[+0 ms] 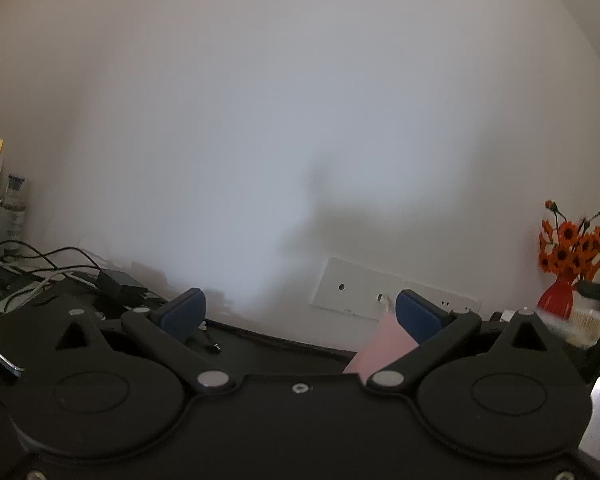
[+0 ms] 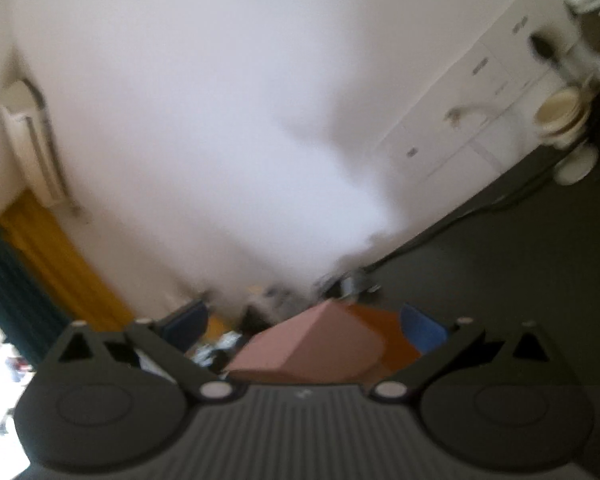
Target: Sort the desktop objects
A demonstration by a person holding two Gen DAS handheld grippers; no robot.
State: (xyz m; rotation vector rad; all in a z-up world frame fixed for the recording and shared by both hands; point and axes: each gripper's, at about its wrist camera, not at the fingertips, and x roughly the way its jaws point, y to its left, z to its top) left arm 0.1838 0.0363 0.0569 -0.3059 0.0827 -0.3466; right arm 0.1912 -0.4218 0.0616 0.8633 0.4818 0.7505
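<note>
Up close, my left tool (image 1: 300,312) stands with its jaws wide apart, matte black linkage arms ending in smooth dark-blue pads (image 1: 182,312), and nothing sits between them; a flat pale-pink sheet (image 1: 382,346) shows just behind the right pad, though I cannot tell whether it touches it. Beyond the pads lies a dark surface (image 1: 260,344) with a small black plug end resting on it, and to the left a boxy black adapter (image 1: 118,284) sits among tangled black and white cables (image 1: 40,264). Straight ahead a plain white wall carries a long flat white socket panel (image 1: 364,288), and far right a glossy red vase (image 1: 556,296) holds orange flowers (image 1: 572,240) with dark centres. My right tool (image 2: 304,324) is also spread wide, its ribbed grey body below and blue pads (image 2: 424,334) out at the sides. A pink block (image 2: 312,348) with flat, angled faces sits in the gap, close to the camera, beside an orange flat-sided piece (image 2: 384,320); the view is blurred, and neither pad appears to press on them. Farther out are the dark surface (image 2: 500,280), a round cream cup (image 2: 560,114) near the wall, and a yellow curtain (image 2: 52,264) at the left.
</note>
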